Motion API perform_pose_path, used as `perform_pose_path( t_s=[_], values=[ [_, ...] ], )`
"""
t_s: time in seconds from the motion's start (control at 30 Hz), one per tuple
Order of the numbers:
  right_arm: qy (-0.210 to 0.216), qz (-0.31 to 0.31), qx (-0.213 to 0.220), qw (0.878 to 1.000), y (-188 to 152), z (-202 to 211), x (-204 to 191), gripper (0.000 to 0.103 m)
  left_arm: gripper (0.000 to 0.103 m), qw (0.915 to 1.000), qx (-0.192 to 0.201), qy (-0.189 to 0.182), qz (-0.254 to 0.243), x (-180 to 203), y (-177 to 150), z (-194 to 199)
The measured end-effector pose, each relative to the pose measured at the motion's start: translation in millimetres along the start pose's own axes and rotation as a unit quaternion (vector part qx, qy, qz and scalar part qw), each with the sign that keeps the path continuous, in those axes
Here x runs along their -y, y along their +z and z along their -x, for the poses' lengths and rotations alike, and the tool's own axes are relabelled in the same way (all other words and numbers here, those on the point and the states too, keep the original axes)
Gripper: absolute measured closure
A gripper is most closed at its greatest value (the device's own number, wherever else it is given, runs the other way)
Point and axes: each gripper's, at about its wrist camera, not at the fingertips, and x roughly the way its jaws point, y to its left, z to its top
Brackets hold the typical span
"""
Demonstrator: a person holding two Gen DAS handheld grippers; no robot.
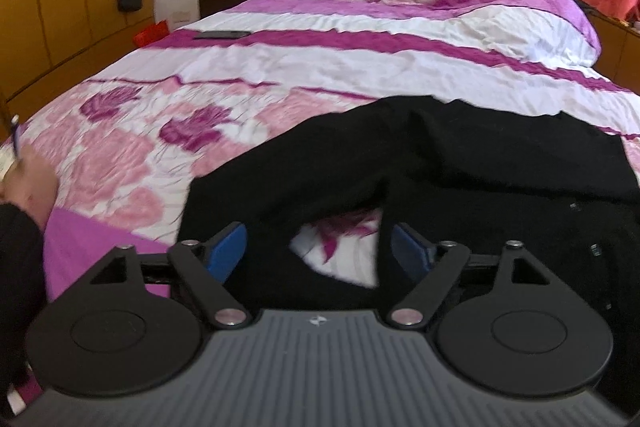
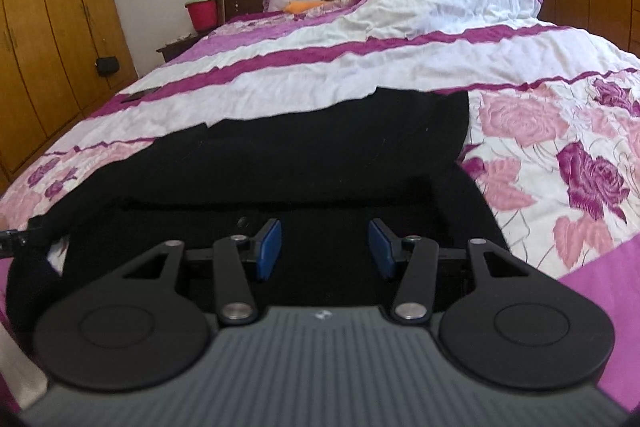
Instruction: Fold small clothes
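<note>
nearest us, our left gripper [image 1: 320,251] has its blue-padded jaws spread wide over the near edge of the black knit garment [image 1: 440,163], nothing between them — we judge it is free to pick a new hold. our right gripper [image 2: 323,247] hangs with jaws partly apart above the same dark cloth, not pressing on it as far as we can tell. the garment lies spread on the pink and white floral quilt [image 1: 132,147], flat for folding. its folds, seams and near hem are lost in the black — we cannot tell its kind. beyond, a dark flat phone-like thing [image 1: 222,35] is too blurred to name.
</note>
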Motion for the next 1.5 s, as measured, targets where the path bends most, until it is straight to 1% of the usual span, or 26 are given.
perform_pose_path(
  t_s=[0.13,0.2,0.23,0.5,0.6,0.7,0.8,0.97,1.17,1.3,1.43,1.5],
  values=[
    [-0.009,0.003,-0.007,1.0,-3.5,0.7,-6.3,0.052,0.011,0.9993,-0.013,0.016,0.03,-15.8,-10.3,-8.6],
    [-0.015,-0.001,-0.009,1.0,-5.2,-0.3,-9.1,0.052,0.01,0.9983,-0.03,0.017,0.047,-22.9,-16.4,-15.9],
    [-0.018,-0.003,-0.011,1.0,-6.1,-1.1,-10.8,0.052,0.01,0.9981,-0.032,0.014,0.051,-25.5,-19.2,-17.8],
    [-0.026,0.005,-0.037,0.999,-13.4,-15.0,-24.7,0.052,0.005,0.999,-0.02,-0.005,0.041,-25.9,-26.6,-25.7],
    [-0.036,0.0,-0.046,0.998,-16.0,-20.9,-25.3,0.052,0.004,0.999,-0.016,-0.008,0.041,-25.7,-31.0,-29.1],
    [-0.042,-0.004,-0.054,0.998,-20.1,-26.0,-25.7,0.052,0.003,0.9995,-0.011,-0.006,0.03,-22.3,-34.4,-30.5],
    [-0.049,-0.001,-0.055,0.997,-23.0,-29.6,-27.7,0.052,0.002,0.9997,-0.009,-0.005,0.022,-20.6,-37.4,-32.8],
    [-0.054,-0.006,-0.057,0.997,-22.8,-32.3,-28.5,0.05,0.002,0.999,-0.009,-0.014,0.041,-26.1,-38.6,-31.2],
    [-0.056,-0.012,-0.056,0.997,-25.4,-33.5,-29.3,0.05,0.002,0.9974,-0.007,-0.036,0.062,-33.2,-45.2,-21.9],
    [-0.06,-0.013,-0.056,0.997,-24.7,-34.6,-32.5,0.048,0.002,0.9977,-0.019,-0.033,0.056,-31.4,-45.4,-25.9],
    [-0.05,-0.013,-0.057,0.997,-23.7,-31.9,-33.7,0.048,0.003,0.9978,-0.02,-0.036,0.051,-30.8,-46.2,-25.8],
    [-0.043,-0.009,-0.054,0.998,-23.9,-30.3,-36.1,0.048,0.005,0.9978,-0.018,-0.037,0.051,-31.4,-46.5,-24.5]
  ],
)
